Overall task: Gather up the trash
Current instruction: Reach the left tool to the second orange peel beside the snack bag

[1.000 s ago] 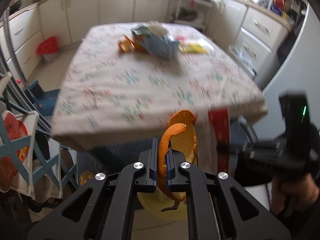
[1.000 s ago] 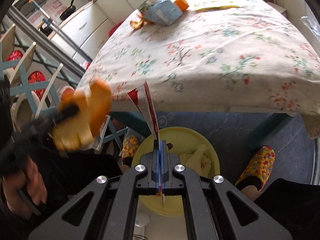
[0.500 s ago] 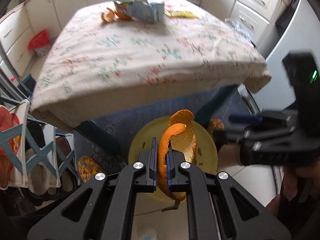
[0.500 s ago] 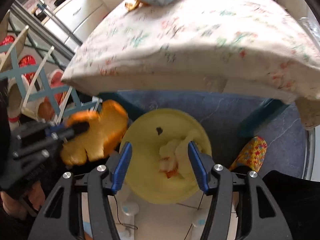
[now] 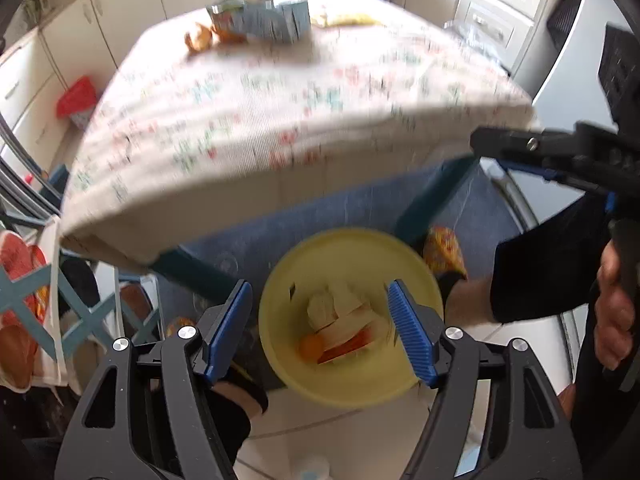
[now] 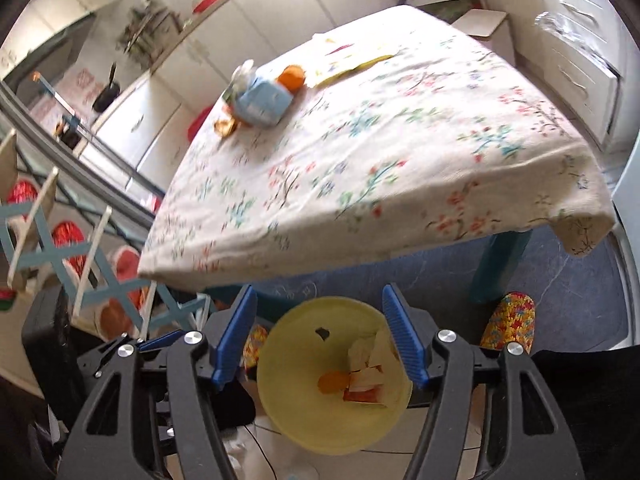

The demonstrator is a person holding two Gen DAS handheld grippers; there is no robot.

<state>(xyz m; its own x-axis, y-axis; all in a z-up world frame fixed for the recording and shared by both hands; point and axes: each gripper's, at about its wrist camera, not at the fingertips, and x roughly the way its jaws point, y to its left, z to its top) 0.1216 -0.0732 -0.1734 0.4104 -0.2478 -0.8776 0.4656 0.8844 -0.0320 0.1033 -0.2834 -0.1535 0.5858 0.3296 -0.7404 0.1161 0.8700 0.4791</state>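
Note:
A yellow bin (image 5: pixel 280 300) stands on the floor in front of the table; it also shows in the right wrist view (image 6: pixel 288 412). Inside lie an orange peel (image 5: pixel 311 347), paper scraps (image 5: pixel 340 312) and a red wrapper (image 6: pixel 362 394). My left gripper (image 5: pixel 320 304) is open and empty above the bin. My right gripper (image 6: pixel 318 312) is open and empty above the bin too, and shows at the right of the left wrist view (image 5: pixel 560 156). On the table's far side lie a blue packet (image 6: pixel 262 100), an orange (image 6: pixel 291 76), peel bits (image 6: pixel 226 126) and a yellow wrapper (image 6: pixel 352 65).
The table (image 6: pixel 400 168) has a floral cloth and teal legs (image 6: pixel 496 264). Folding chairs (image 6: pixel 60 248) stand to the left. Patterned slippers (image 6: pixel 508 320) sit on the blue mat beside the bin. White cabinets line the back and right walls.
My left gripper opened and the orange peel dropped into the bin. My right gripper, which opened and let its red wrapper fall earlier, has tilted up toward the table.

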